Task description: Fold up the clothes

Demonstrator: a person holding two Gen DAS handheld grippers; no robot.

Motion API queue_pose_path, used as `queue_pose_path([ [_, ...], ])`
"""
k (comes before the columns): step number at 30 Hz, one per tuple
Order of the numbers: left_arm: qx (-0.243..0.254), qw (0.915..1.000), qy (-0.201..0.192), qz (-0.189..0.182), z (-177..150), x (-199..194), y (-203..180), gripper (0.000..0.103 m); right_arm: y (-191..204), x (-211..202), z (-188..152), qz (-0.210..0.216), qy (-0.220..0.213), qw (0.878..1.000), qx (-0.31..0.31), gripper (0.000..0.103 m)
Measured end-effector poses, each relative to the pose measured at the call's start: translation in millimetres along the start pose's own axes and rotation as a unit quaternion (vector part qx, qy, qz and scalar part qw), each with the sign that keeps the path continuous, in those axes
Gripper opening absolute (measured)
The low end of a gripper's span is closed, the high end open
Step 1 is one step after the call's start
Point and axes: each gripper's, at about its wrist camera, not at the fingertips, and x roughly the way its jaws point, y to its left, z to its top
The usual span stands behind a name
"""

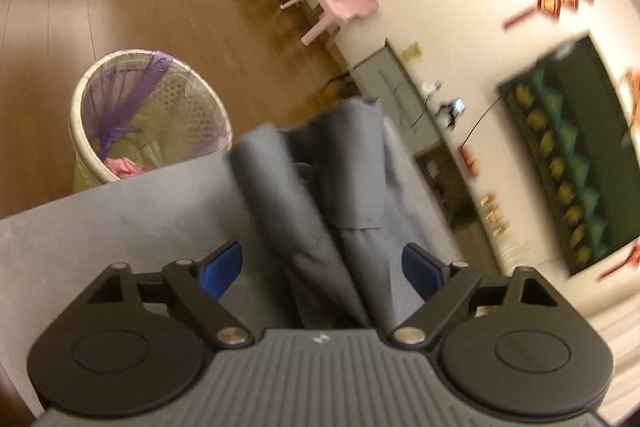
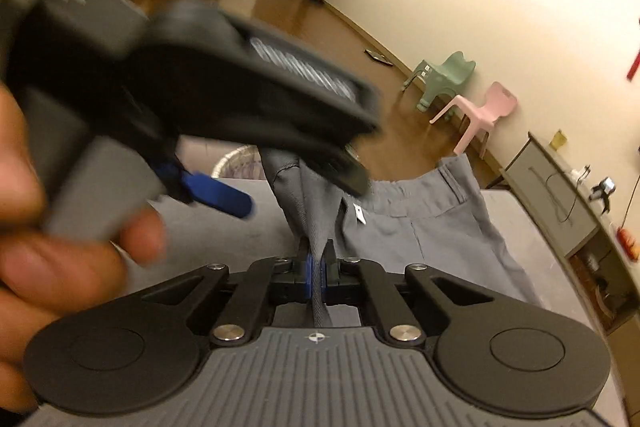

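Note:
Grey trousers (image 1: 340,195) lie partly bunched on the grey table (image 1: 120,227). In the left wrist view my left gripper (image 1: 322,267) is open, its blue pads (image 1: 224,267) standing wide on either side of a raised fold of the cloth. In the right wrist view my right gripper (image 2: 318,267) is shut on a pinched ridge of the trousers (image 2: 420,219), whose waistband lies flat beyond. The left gripper (image 2: 302,195) appears there too, blurred and open, just above that lifted fold, held by a hand (image 2: 60,227).
A woven bin (image 1: 148,115) with a purple liner stands on the wooden floor past the table's far edge. A green chair (image 2: 444,75) and a pink chair (image 2: 480,115) stand by the wall. A grey cabinet (image 2: 560,187) is at the right.

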Motion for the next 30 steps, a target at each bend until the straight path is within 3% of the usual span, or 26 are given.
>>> queue_pose_path([
  [1,0.007,0.9999,0.0,0.012,-1,5,0,0.058,-2,0,-2,0.007,0.002,1.0,0.005,0.002],
  [2,0.014,0.9996,0.0,0.024,-2,11,0,0.033,-3,-1,-5,0.015,0.004,1.0,0.011,0.002],
  [3,0.018,0.9991,-0.004,0.037,-4,10,1,0.023,-7,-2,-9,0.024,0.007,1.0,0.015,0.002],
  [4,0.024,0.9987,-0.008,0.045,-6,10,1,0.02,-12,-3,-12,0.036,0.013,0.999,0.016,0.002],
  [6,0.029,0.9982,-0.013,0.05,-10,6,-2,0.017,-24,-3,-16,0.068,0.022,0.997,0.019,0.005],
  [9,0.033,0.998,-0.02,0.05,-14,-4,-7,0.017,-70,-21,-13,0.106,0.017,0.992,0.061,0.034],
  [11,0.047,0.9969,-0.026,0.058,-17,-7,-15,0.016,-111,-36,-7,0.114,0.001,0.988,0.108,0.036],
  [14,0.054,0.9957,-0.03,0.069,-18,-8,-20,0.016,-182,-14,4,0.06,0.008,0.985,0.163,0.036],
  [17,0.048,0.9966,-0.025,0.062,-16,-7,-14,0.016,-240,27,17,0.046,0.033,0.978,0.201,0.05],
  [19,0.052,0.9966,-0.026,0.059,-17,-7,-13,0.016,-249,55,33,0.039,0.039,0.985,0.162,0.077],
  [21,0.059,0.9961,-0.028,0.059,-17,-7,-14,0.016,-250,83,52,0.032,0.042,0.993,0.107,0.087],
  [26,0.086,0.9946,-0.029,0.051,-17,-6,-15,0.017,-243,167,99,0.021,0.084,0.996,0.007,0.083],
  [27,0.085,0.995,-0.027,0.044,-16,-6,-13,0.017,-245,183,103,0.029,0.107,0.994,0.02,0.057],
  [28,0.084,0.9954,-0.026,0.038,-14,-5,-11,0.017,-247,201,105,0.044,0.139,0.988,0.044,0.024],
  [30,0.083,0.996,-0.023,0.025,-11,-4,-7,0.016,-262,225,105,0.059,0.176,0.978,0.094,0.022],
])
